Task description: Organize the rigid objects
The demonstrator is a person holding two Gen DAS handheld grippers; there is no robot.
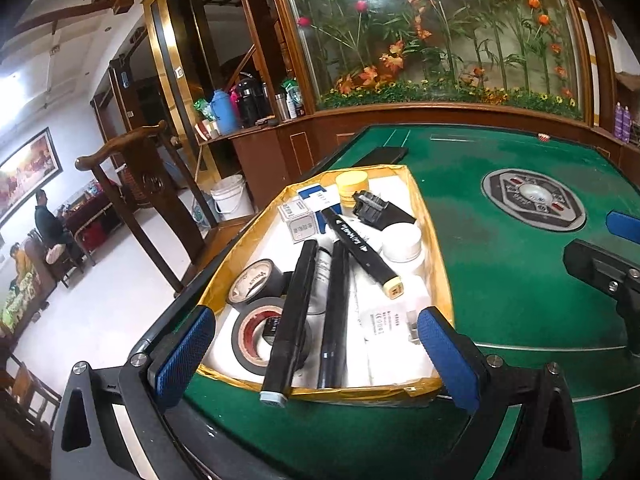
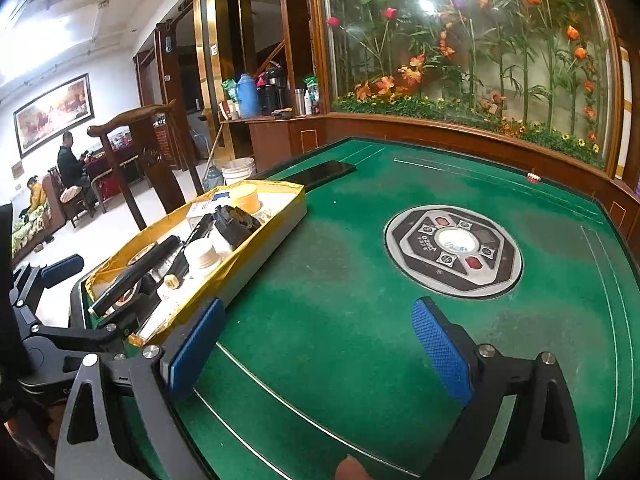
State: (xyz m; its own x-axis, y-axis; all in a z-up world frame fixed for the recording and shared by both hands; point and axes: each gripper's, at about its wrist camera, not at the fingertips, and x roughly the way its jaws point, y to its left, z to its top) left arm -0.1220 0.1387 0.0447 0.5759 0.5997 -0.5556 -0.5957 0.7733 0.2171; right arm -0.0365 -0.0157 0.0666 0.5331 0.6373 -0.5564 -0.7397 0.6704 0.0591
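Note:
A shallow tray with a yellow rim (image 1: 435,240) sits on the green felt table (image 1: 512,288), just ahead of my left gripper (image 1: 318,356). That gripper is open, its blue pads (image 1: 188,356) flanking the tray's near end. Inside lie two black tape rolls (image 1: 256,280), a long black bar (image 1: 292,320), a black marker with a cream cap (image 1: 360,248), a white jar (image 1: 402,244), a yellow jar (image 1: 352,188), small white boxes (image 1: 298,220) and a black clip (image 1: 372,206). My right gripper (image 2: 318,354) is open over bare felt, to the right of the tray (image 2: 256,248).
A round control panel (image 2: 452,252) is set into the table's middle. A flat black slab (image 2: 324,172) lies past the tray. A small red-white object (image 2: 533,178) rests by the far edge. A wooden chair (image 1: 132,184) stands left of the table; people sit far left.

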